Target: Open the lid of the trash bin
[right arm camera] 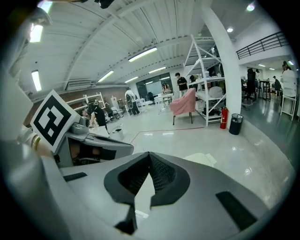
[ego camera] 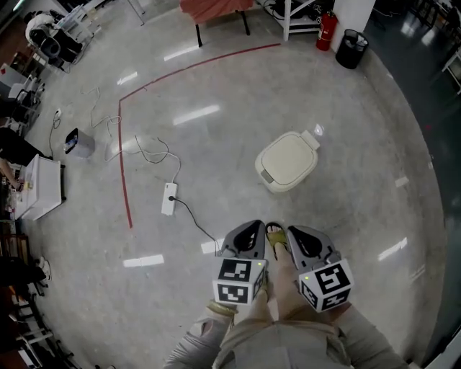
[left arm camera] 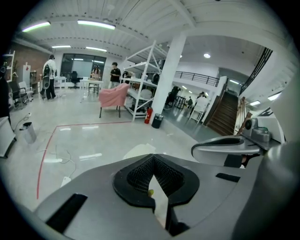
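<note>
A cream trash bin point(ego camera: 287, 160) stands on the grey floor ahead of me with its lid down flat. It shows as a pale patch just beyond the jaws in the left gripper view point(left arm camera: 139, 151) and the right gripper view point(right arm camera: 202, 159). My left gripper point(ego camera: 253, 228) and right gripper point(ego camera: 294, 232) are held side by side close to my body, well short of the bin. Both are shut with nothing between their jaws, as the left gripper point(left arm camera: 152, 159) and the right gripper point(right arm camera: 150, 157) show in their own views.
A white power strip point(ego camera: 169, 198) with cables lies on the floor to the left, beside a red tape line point(ego camera: 122, 173). A white box point(ego camera: 39, 187) stands at the far left. A black bin point(ego camera: 351, 49), a fire extinguisher point(ego camera: 326, 30) and a pink-covered table point(ego camera: 216, 9) stand at the back.
</note>
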